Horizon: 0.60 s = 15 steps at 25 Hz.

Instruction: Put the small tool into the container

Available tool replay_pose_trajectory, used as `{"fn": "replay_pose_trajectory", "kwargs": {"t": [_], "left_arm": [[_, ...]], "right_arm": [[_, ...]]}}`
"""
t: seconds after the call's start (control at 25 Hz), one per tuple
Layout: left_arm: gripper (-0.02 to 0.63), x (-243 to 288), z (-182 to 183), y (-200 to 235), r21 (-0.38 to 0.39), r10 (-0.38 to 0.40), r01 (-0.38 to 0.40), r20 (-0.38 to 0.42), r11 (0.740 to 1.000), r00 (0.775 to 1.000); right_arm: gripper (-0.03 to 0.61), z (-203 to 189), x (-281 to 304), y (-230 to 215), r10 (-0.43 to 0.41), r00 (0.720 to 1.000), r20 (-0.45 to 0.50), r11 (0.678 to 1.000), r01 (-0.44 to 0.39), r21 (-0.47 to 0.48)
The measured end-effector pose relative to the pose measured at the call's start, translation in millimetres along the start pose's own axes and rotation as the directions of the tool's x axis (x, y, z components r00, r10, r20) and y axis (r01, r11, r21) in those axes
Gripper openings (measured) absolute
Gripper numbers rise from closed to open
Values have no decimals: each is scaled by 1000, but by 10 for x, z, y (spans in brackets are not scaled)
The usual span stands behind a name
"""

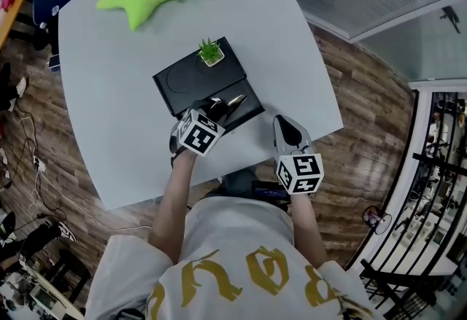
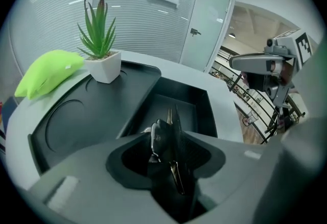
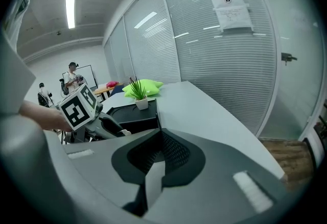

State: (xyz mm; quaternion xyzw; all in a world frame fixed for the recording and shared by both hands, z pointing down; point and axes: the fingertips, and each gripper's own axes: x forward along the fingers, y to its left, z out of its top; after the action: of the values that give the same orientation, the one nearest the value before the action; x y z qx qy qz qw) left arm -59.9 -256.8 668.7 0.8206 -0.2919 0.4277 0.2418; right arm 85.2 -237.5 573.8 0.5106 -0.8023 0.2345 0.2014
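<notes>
Just over the near trough of the one black container, the left claw pinches the single small tool; the right claw, closed on nothing, hovers at the edge of the surface.

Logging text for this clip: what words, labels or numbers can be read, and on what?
Paper notice on the glass wall: print too small to read.
Shirt: large gold letters, partly cut off, not readable.
No other text shows.
</notes>
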Motion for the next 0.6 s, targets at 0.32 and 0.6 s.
{"fn": "replay_pose_trajectory", "kwargs": {"t": [0.32, 0.6], "left_arm": [[178, -188, 102, 58, 16, 27, -29, 81, 999, 996], [178, -427, 131, 25, -3, 45, -45, 148, 999, 988]], "right_arm": [[23, 70, -85, 87, -3, 1000, 28, 1000, 3, -16], [23, 178, -229, 203, 2, 997, 71, 999, 1, -36]]}}
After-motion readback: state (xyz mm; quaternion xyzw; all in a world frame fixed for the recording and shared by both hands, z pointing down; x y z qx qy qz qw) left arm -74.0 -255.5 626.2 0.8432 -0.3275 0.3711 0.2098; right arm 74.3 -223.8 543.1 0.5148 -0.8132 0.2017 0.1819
